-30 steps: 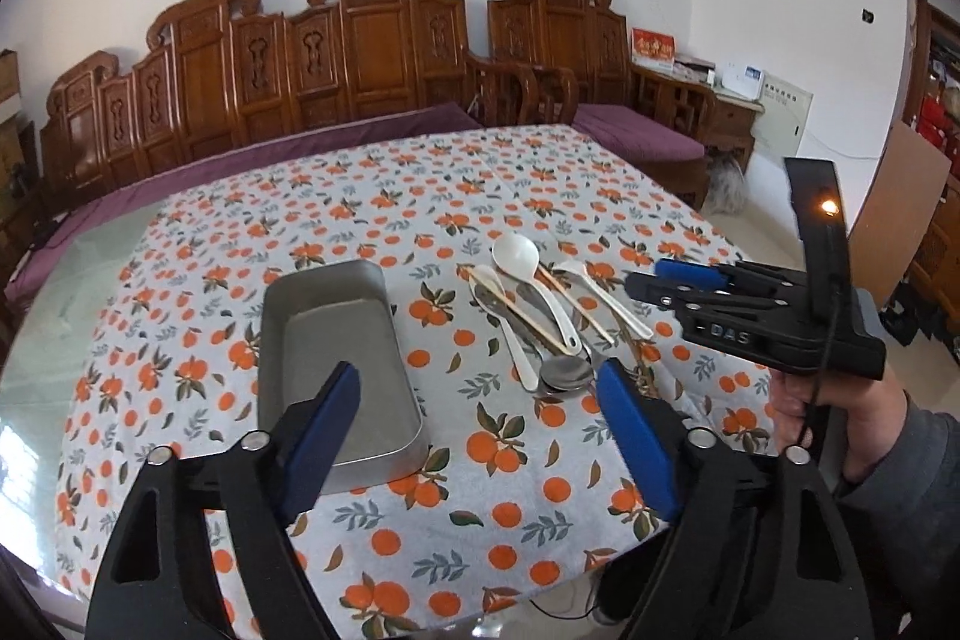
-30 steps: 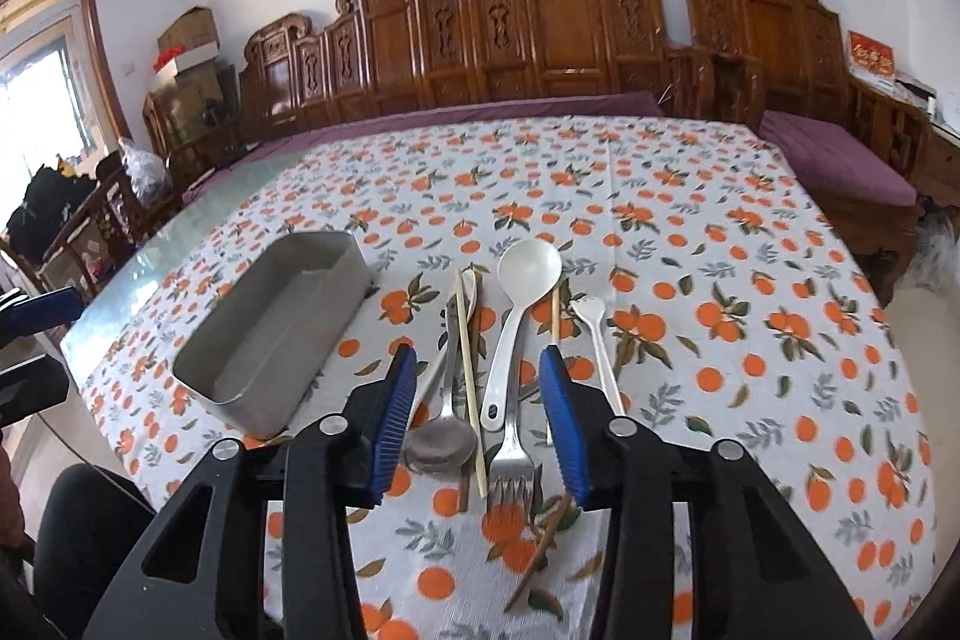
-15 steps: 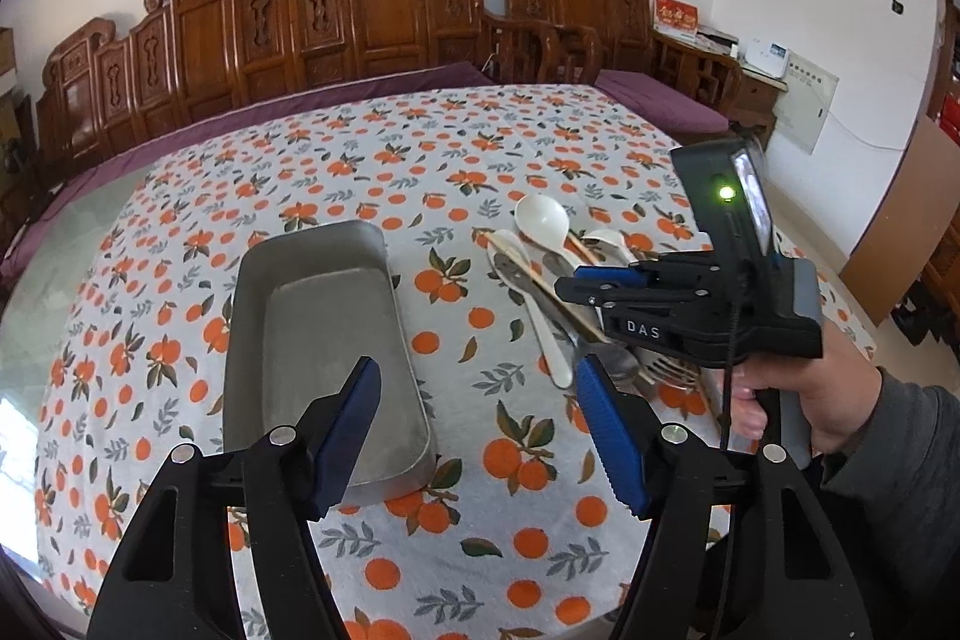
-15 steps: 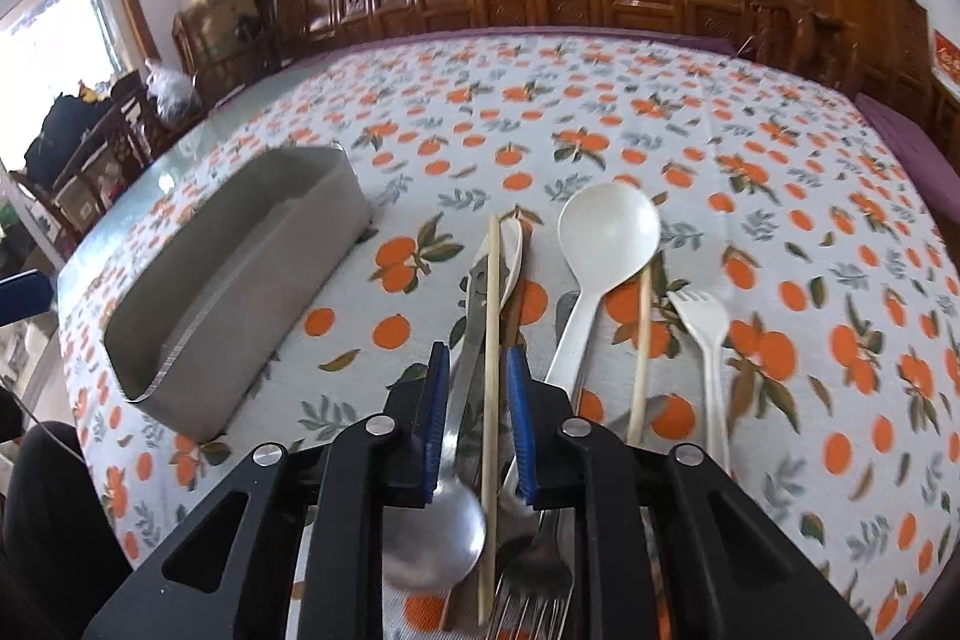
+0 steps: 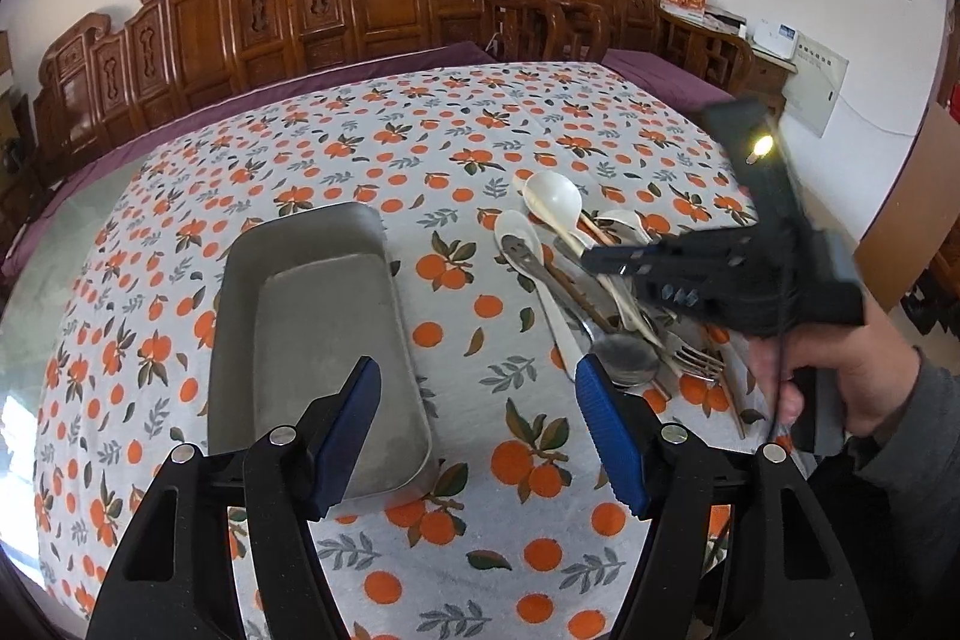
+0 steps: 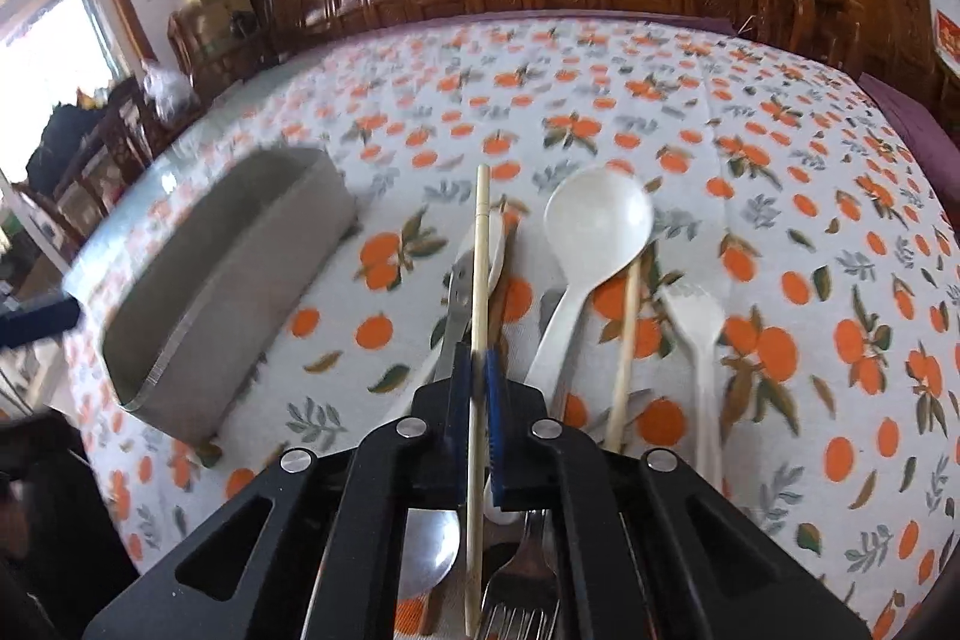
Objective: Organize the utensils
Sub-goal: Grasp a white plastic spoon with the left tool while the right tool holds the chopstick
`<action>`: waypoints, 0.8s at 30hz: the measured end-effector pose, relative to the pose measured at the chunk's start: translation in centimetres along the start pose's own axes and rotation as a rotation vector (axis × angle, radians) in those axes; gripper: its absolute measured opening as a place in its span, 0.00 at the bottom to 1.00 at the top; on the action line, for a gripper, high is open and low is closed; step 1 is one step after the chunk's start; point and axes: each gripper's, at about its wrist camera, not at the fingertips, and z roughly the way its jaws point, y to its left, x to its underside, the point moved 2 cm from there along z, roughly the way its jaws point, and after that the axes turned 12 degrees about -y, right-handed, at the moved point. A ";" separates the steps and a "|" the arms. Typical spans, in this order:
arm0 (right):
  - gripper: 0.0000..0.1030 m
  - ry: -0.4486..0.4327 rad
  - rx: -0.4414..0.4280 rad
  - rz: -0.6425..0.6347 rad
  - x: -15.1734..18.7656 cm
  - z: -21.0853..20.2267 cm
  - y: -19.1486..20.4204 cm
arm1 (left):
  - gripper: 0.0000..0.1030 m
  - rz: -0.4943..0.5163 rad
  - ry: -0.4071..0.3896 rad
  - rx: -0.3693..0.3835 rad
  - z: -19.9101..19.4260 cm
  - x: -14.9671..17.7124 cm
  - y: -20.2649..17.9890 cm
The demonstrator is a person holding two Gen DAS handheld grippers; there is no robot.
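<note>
Two grippers work over the orange-print tablecloth [image 5: 480,148]. The right gripper [image 6: 474,370] has just closed its blue pads on a pale chopstick [image 6: 479,280] lying in the utensil pile [image 5: 600,292]. The left gripper [image 5: 480,418] stands apart, gripping nothing, its left pad above the metal tray [image 5: 318,316], which lies left of the pile.
</note>
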 end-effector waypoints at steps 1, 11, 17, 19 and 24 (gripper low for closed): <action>0.06 -0.023 0.002 0.008 -0.4 -0.7 -0.4 | 0.63 0.003 0.000 0.003 0.1 -0.1 -0.3; 0.06 -0.091 0.050 0.097 -1.2 -4.5 -4.5 | 0.56 0.010 0.043 0.051 3.5 -0.9 -3.7; 0.06 -0.086 0.061 0.110 -0.9 -5.0 -5.5 | 0.43 0.018 0.105 0.040 7.7 -0.5 -5.1; 0.06 -0.080 0.063 0.109 -0.8 -4.7 -5.6 | 0.38 0.014 0.128 0.032 8.9 -0.3 -5.0; 0.06 -0.067 0.064 0.115 -0.5 -4.2 -5.6 | 0.29 -0.015 0.196 0.012 12.3 0.2 -4.3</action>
